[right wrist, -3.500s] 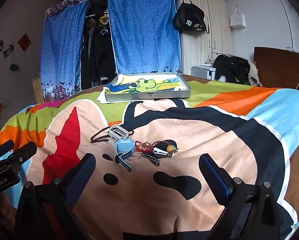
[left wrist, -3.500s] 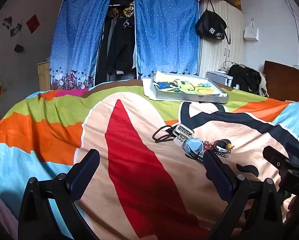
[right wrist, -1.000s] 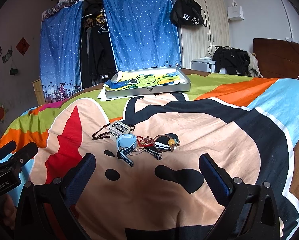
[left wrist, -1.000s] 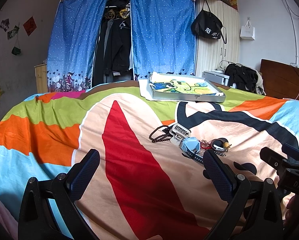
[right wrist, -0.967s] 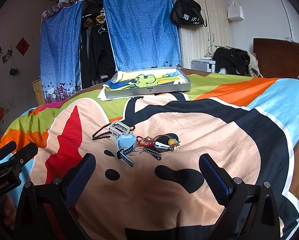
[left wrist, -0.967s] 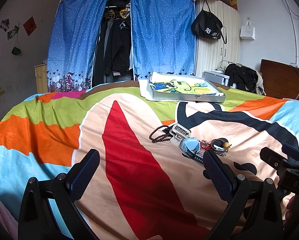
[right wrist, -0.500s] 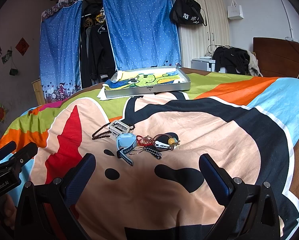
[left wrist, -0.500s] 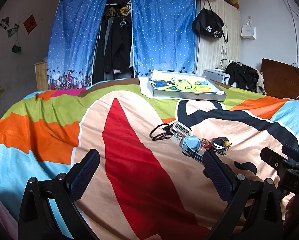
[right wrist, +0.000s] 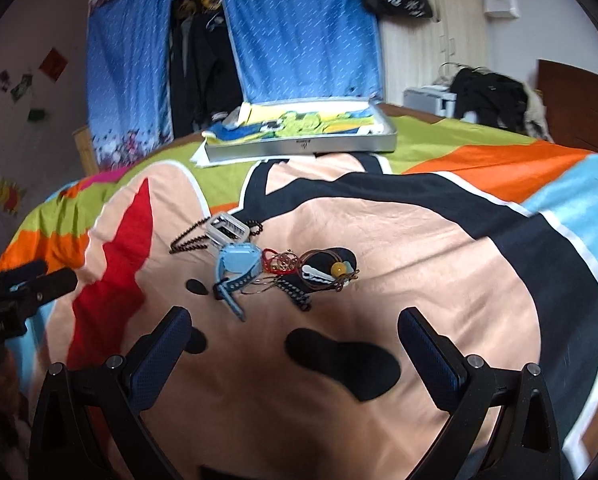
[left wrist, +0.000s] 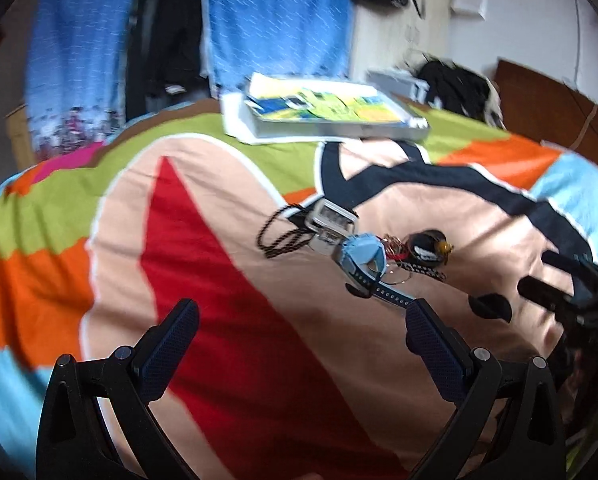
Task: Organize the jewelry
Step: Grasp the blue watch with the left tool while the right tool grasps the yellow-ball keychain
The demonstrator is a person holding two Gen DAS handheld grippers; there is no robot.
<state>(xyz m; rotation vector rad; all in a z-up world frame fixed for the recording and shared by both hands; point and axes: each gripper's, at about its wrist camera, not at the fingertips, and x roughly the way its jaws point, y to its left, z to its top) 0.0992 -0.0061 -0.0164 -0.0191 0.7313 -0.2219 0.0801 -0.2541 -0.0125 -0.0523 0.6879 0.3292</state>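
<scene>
Both grippers hovering over the bed, jaws spread wide, nothing in either one.

Going left to right: the left gripper [left wrist: 299, 316] hangs above the red patch of the cartoon bedspread [left wrist: 203, 216], holding nothing, and the jewelry pile sits ahead of it and off to the right, just past its right finger. Pile goes dark beaded necklace [right wrist: 191, 236], grey clasp thing [right wrist: 227, 230], light blue watch [right wrist: 237, 266] with its strap trailing toward the camera, then a tangle of red and thin wire bangles [right wrist: 281, 264] and a white clip with a yellow bead [right wrist: 327, 271], all touching or overlapping. The right gripper [right wrist: 295, 324] is lined up pretty much straight behind the pile, which lies ahead of its fingertips, not between them. Further back on the bed there's a shallow silver tray [right wrist: 299, 148] with a cartoon lining, well apart from the pile.
</scene>
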